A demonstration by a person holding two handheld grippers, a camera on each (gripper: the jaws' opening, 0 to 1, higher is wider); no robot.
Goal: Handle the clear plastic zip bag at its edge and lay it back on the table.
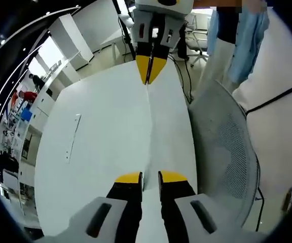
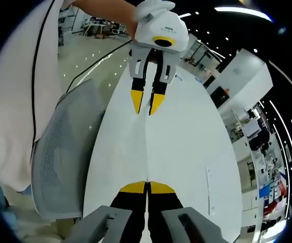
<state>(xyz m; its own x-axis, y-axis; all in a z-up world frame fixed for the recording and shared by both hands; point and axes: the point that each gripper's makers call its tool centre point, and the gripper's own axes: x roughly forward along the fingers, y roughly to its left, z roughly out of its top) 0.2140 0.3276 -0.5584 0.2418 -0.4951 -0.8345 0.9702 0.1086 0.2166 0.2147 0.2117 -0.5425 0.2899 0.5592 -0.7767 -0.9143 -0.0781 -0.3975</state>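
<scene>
Clear zip bag (image 1: 148,136) stretched edge-on between left gripper (image 1: 150,178) and right gripper (image 2: 147,187) over desk (image 1: 95,152).
Thin, limp, slippery film (near weightless); right jaws clenched on its edge, left jaws slightly parted, grip uncertain.

The two claws face each other above the table (image 1: 100,142), chair (image 1: 227,147) beside it.

The white table (image 1: 105,131) lies broad and bare on its far side, giving a gripper free passage there. Along the near edge a grey mesh chair (image 1: 227,147) stands just beside the tabletop, with a person's white-clad body (image 2: 14,91) behind it, crowding that side. Beyond the table's end, desks and what may be office chairs (image 1: 199,35) block the way.
</scene>
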